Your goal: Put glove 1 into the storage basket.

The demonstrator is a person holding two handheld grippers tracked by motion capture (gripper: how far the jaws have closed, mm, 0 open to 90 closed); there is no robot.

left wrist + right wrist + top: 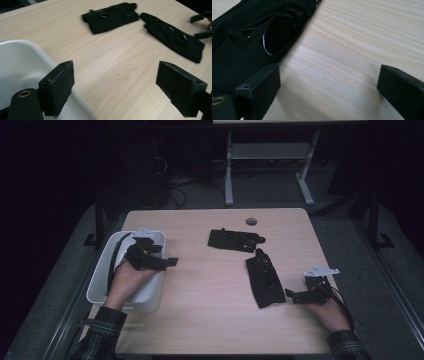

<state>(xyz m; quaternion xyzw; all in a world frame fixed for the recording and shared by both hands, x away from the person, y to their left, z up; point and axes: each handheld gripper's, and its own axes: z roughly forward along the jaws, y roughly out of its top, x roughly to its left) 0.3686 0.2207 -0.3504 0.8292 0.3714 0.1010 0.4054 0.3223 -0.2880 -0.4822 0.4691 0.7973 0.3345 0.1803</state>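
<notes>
Two black gloves lie on the wooden table: one (235, 239) toward the back middle, also seen in the left gripper view (111, 16), and a second (264, 281) lying lengthwise right of centre (175, 37). My left gripper (167, 262) hovers over the right rim of a white bin (102, 275), jaws wide apart and empty (115, 87). My right gripper (295, 296) rests low at the right end of the nearer glove, open, with bare table between its jaws (328, 82); the glove's cuff (249, 42) lies beside its left jaw.
The white bin (17, 65) stands at the table's left edge. A round cable hole (251, 221) sits near the back edge. A metal stand (270, 165) is on the floor behind the table.
</notes>
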